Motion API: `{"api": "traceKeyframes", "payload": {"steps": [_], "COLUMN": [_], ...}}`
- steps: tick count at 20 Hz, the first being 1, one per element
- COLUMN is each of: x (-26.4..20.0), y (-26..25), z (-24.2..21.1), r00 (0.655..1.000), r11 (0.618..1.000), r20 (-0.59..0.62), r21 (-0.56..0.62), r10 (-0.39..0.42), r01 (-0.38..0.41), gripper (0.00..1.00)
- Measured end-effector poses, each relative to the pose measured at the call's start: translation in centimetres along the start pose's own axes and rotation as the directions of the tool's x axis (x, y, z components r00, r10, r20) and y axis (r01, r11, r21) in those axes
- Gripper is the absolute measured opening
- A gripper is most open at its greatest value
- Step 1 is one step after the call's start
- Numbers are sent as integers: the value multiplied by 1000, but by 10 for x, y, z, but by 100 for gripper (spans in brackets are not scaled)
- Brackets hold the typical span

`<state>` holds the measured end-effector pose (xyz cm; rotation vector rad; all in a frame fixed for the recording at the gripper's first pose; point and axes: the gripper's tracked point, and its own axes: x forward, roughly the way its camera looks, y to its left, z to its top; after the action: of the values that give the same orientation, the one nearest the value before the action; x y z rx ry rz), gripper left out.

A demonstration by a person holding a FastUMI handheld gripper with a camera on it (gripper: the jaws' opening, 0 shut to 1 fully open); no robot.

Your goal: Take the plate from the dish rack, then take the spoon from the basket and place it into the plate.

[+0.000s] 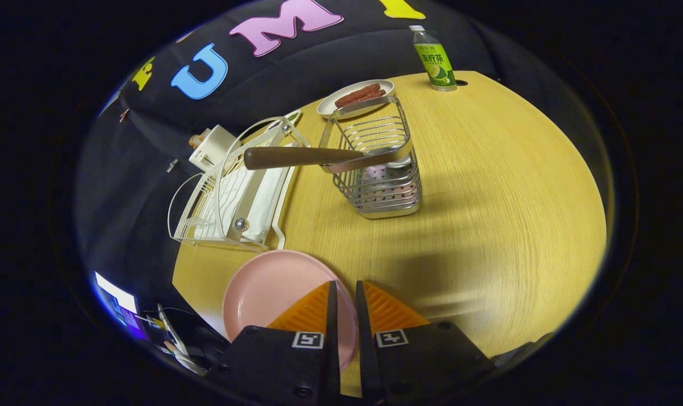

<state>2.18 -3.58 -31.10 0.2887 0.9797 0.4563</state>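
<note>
Plate flat on table, hand-held gripper nearly closed, empty, above its rim.

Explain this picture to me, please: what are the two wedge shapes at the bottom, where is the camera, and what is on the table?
The camera rides on a hand-held two-finger gripper and looks forward along its fingers; those wedges are the fingers. They stand nearly closed, a narrow gap between them, holding nothing.

Under the fingers a round pink plate lies flat on the pale wooden table. Beyond it stands a silver wire basket with a brown-handled spoon leaning out of it. Beside the basket is a white wire dish rack. Farther off are a white oval dish of sausages and a green-labelled bottle.
</note>
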Motion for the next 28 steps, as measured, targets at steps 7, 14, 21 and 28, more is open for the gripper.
{"api": "traceKeyframes", "payload": {"steps": [7,14,21,28], "x": [-36,-61,-32,-2], "y": [14,38,30,34], "z": [54,108,129,127], "r00": [975,887,861,867], "r11": [968,849,784,739], "r20": [216,445,495,481], "r21": [-252,-510,-579,-631], "r10": [45,123,117,131], "r01": [11,138,226,238], "gripper": [99,98,96,89]}}
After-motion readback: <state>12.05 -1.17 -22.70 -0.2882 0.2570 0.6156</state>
